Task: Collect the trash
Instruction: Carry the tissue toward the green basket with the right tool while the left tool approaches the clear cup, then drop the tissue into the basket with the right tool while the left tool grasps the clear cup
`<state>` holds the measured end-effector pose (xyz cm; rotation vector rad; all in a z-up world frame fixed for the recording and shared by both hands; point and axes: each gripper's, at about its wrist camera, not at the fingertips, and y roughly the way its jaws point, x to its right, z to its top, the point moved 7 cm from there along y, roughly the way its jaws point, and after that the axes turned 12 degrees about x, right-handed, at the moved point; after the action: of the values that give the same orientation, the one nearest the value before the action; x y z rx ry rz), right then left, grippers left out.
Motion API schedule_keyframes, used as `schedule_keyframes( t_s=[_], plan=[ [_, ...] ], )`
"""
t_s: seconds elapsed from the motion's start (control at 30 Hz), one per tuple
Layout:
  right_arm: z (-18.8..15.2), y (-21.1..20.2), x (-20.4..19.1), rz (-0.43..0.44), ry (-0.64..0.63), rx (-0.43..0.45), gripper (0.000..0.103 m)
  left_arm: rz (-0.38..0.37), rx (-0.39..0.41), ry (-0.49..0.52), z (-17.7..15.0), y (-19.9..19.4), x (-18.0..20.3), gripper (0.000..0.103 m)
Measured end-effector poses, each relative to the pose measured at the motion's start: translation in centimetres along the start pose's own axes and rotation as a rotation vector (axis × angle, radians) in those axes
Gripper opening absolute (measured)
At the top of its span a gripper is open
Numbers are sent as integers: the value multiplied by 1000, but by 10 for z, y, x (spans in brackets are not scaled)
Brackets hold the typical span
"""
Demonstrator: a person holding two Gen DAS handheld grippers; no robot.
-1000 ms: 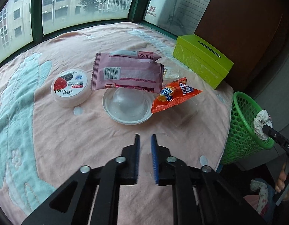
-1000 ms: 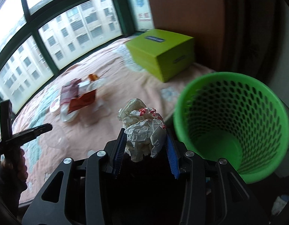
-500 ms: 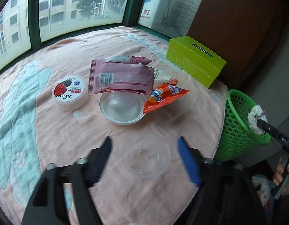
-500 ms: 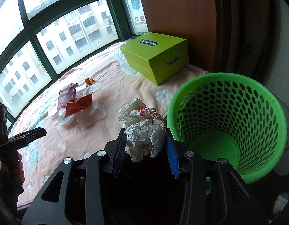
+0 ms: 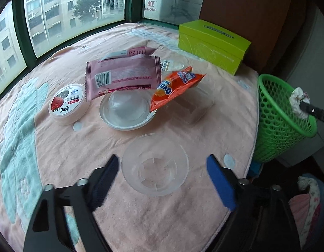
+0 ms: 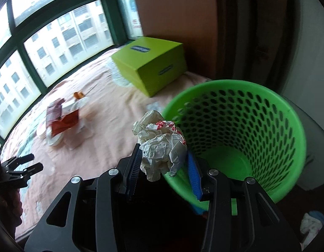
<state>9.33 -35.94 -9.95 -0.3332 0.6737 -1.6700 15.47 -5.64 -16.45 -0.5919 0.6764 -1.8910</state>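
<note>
- Count, left wrist view: one clear plastic cup (image 5: 155,167) lower centre, one white bowl (image 5: 128,110) mid-frame, one round yogurt tub (image 5: 67,104) at left, two pink wrappers (image 5: 123,75) stacked above the bowl, one orange snack packet (image 5: 175,86) leaning on the bowl's right rim, one lime-green box (image 5: 214,45) upper right.
- One clear square tray (image 5: 193,107) right of the bowl, faint against the pink cloth (image 5: 140,210).
- One green mesh basket (image 5: 275,119) at the right edge, beside the cloth's edge, lower than it.
- One crumpled paper wad (image 6: 162,145), white with red print.
- Left gripper (image 5: 162,168): jaws spread wide, one on each side of the clear cup, not touching it. Nothing held.
- Right gripper (image 6: 164,163): narrow, clamped on the paper wad. In the right wrist view the wad sits at the left rim of the basket (image 6: 235,88), over the edge rather than the middle.
- Basket interior looks bare as far as I can see.
- Versus a second ago: left jaws were nearly together with nothing between them; they have just been opening, and the cup now shows between them.
- Right grip unchanged; the basket has shifted toward frame centre and the wad now overlaps its rim.
- Table clutter blurred in the right wrist view.
</note>
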Motion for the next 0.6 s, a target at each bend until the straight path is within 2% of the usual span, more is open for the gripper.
schedule_keyframes(
  t_s=[0.13, 0.4, 0.6],
  plan=[
    [3, 0, 17, -30, 22, 6, 43, 7, -9, -9, -3, 3, -4, 62],
    [8, -1, 39, -74, 42, 17, 43, -11, 8, -25, 8, -6, 0, 59],
    [10, 1, 52, -102, 38, 9, 45, -71, 60, 6, 38, -22, 29, 59]
  ],
)
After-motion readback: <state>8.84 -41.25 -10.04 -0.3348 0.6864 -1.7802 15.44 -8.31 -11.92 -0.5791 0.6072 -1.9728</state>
